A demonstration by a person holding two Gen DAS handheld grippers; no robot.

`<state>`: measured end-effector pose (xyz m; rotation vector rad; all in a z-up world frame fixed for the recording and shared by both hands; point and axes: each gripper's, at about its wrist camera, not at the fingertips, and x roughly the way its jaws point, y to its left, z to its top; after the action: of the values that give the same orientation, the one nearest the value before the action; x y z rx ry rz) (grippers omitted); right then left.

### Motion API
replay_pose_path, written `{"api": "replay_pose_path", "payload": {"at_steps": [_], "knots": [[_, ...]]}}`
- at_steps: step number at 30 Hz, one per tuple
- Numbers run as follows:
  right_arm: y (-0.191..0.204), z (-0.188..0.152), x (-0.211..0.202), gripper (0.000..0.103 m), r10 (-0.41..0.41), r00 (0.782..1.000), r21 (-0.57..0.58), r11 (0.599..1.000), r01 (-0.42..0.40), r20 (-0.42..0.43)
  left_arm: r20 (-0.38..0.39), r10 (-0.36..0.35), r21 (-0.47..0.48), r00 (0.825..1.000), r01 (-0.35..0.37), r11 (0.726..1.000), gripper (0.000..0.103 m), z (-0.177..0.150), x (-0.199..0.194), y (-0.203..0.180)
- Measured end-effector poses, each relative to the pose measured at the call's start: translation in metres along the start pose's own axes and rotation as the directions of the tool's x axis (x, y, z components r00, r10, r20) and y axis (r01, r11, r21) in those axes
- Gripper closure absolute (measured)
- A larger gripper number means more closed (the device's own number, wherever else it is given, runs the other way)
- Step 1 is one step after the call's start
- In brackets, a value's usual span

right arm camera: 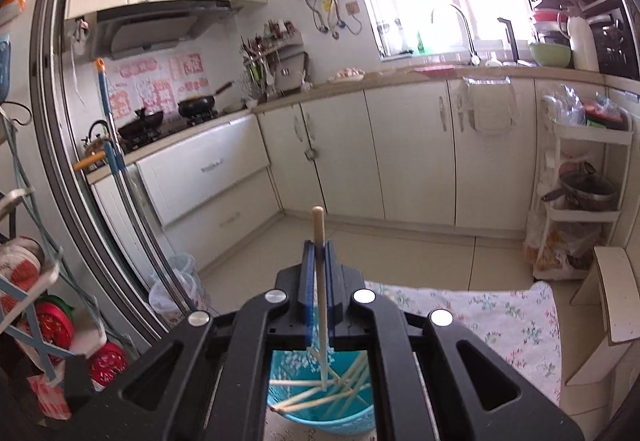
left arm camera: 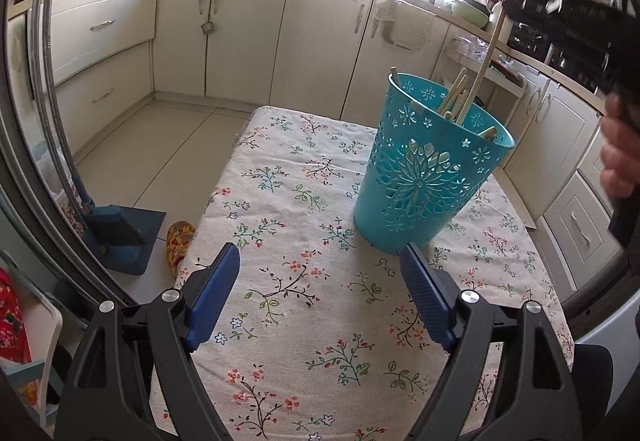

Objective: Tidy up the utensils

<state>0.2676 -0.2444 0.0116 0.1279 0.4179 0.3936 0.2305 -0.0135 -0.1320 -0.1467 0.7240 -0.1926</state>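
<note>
Chopstick held over the bin, other gripper spread wide.

A chopstick (right arm camera: pixel 319 241) stands upright between the closed blue pads of the right gripper (right arm camera: pixel 319 247), top end poking above them at 12 o'clock, lower end reaching down into the teal bin (left arm camera: pixel 420 177). The bin sits on the floral worktop (left arm camera: pixel 280 241), at 1 o'clock from the left gripper (left arm camera: pixel 320 261), and holds a loose bundle of chopsticks (right arm camera: pixel 340 381) leaning at mixed angles. The left gripper is spread wide with nothing between its pads, above the cloth, its right pad just beside the bin's foot. In the left view the right gripper is a dark blur at 2 o'clock, cut off by the frame, with the hand (left arm camera: pixel 620 157) partly showing. In the right view the gripper body hides most of the bin; how deep the chopstick reaches is unclear.
</note>
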Motion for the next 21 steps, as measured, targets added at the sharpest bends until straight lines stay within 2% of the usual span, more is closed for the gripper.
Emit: {"api": "replay_pose_path", "payload": {"at_steps": [9,16,18,21], "knots": [[-0.002,-0.027,0.02,0.097,-0.054,0.991,-0.011,0.999,0.053,-0.126,0.013,0.016,0.023,1.0,-0.016,1.0,0.013,0.002,-0.014,-0.009],[0.002,-0.035,0.007,0.096,-0.084,0.986,-0.007,0.996,0.084,-0.144,0.04,0.033,0.049,0.999,-0.035,0.998,0.007,0.006,-0.032,-0.018],[0.003,-0.037,0.0,0.087,-0.092,0.985,0.002,0.996,0.093,-0.143,0.033,0.045,0.055,0.998,-0.047,0.997,0.007,0.006,-0.036,-0.02],[0.007,-0.042,-0.019,0.064,-0.12,0.984,0.024,0.992,0.124,-0.129,0.015,0.07,0.066,0.997,-0.071,0.995,0.007,0.009,-0.044,-0.024]]}}
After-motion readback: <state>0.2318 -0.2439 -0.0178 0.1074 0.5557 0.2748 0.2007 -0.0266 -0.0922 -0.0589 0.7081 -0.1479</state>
